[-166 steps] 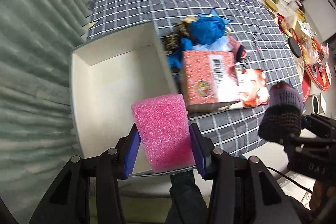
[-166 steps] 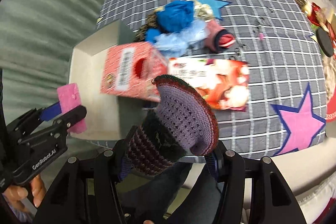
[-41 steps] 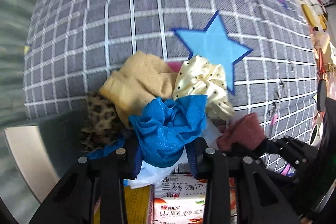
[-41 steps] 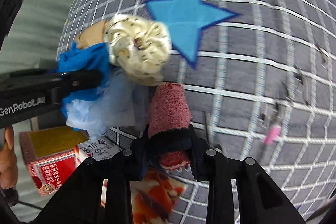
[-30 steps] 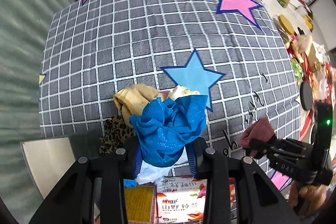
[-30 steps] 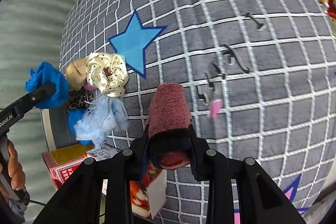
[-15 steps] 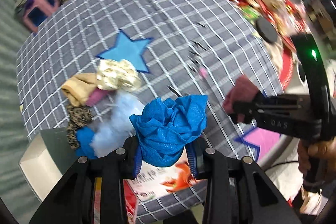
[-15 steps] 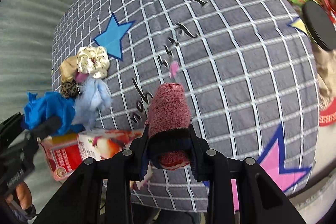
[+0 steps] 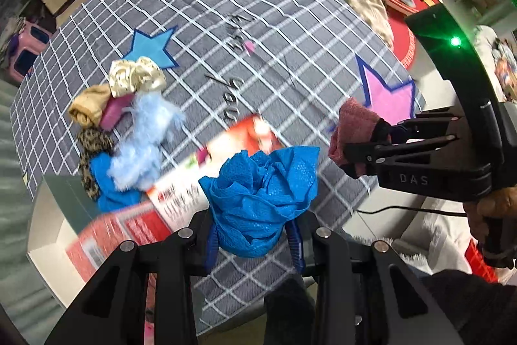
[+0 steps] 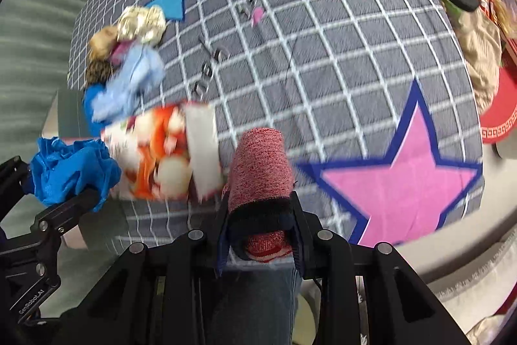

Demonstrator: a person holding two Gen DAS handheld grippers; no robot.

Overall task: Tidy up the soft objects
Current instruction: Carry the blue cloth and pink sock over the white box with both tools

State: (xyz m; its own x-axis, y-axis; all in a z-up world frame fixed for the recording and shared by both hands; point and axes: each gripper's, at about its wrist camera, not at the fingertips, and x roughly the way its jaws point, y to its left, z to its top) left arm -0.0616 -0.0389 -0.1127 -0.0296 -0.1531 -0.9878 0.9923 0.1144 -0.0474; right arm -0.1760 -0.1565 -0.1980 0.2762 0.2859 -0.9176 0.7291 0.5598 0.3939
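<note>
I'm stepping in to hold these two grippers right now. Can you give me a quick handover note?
Left gripper: jaws shut on the blue scrunchie, lifted clear of the table.
Right gripper: jaws shut on the red knit roll, also lifted.
On the checked cloth: cream scrunchie, tan piece, leopard piece and pale blue fluffy piece, heaped by the white box.
Left to do: place both held items, then clear the heap.

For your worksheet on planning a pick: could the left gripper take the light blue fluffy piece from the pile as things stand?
Probably not: the left gripper is shut on the blue cloth, so the light blue fluffy piece must wait.
</note>
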